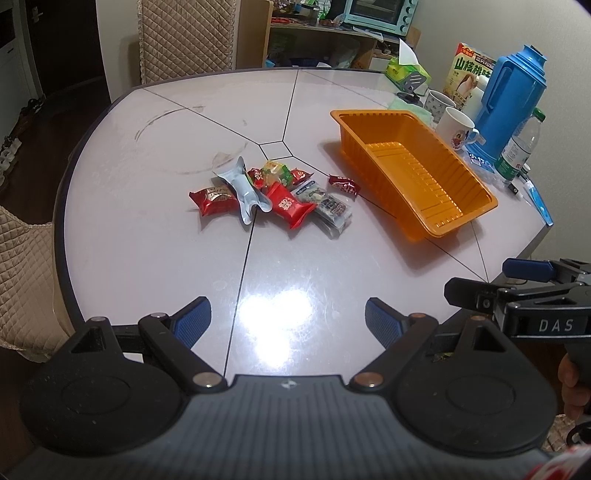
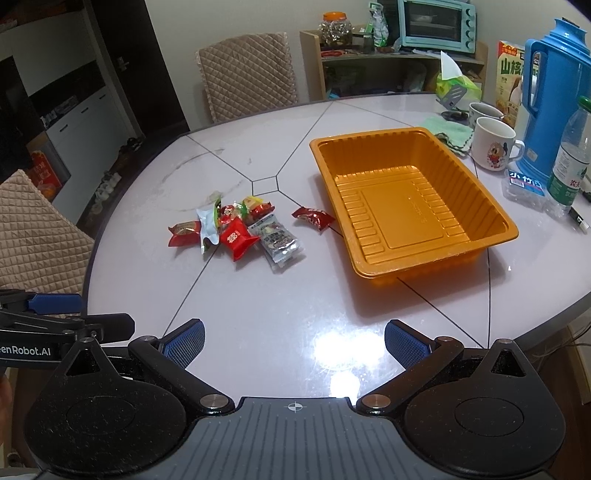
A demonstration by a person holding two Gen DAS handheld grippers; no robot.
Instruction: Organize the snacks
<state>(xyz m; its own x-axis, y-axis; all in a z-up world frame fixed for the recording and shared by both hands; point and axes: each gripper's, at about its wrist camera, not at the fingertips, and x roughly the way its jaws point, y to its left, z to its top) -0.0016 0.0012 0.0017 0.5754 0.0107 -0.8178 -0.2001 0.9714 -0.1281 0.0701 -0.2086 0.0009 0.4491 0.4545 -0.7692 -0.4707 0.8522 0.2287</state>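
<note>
A pile of wrapped snacks (image 1: 273, 192) lies mid-table, with red packets, a silver pouch (image 1: 243, 188) and a clear packet. It also shows in the right wrist view (image 2: 240, 230). One small red snack (image 1: 344, 183) lies apart, between the pile and the tray; it also shows in the right wrist view (image 2: 313, 217). An orange plastic tray (image 1: 476, 184) stands empty to the right, also seen in the right wrist view (image 2: 491, 206). My left gripper (image 1: 288, 325) is open and empty above the near table edge. My right gripper (image 2: 294, 345) is open and empty, near the front edge.
At the table's right stand two mugs (image 2: 493, 146), a blue thermos (image 2: 554, 88), a water bottle (image 2: 570, 158), a snack box (image 1: 467, 70) and a tissue pack (image 2: 456, 83). Quilted chairs (image 2: 247, 74) stand at the far and left sides. A shelf with a toaster oven (image 2: 436, 24) is behind.
</note>
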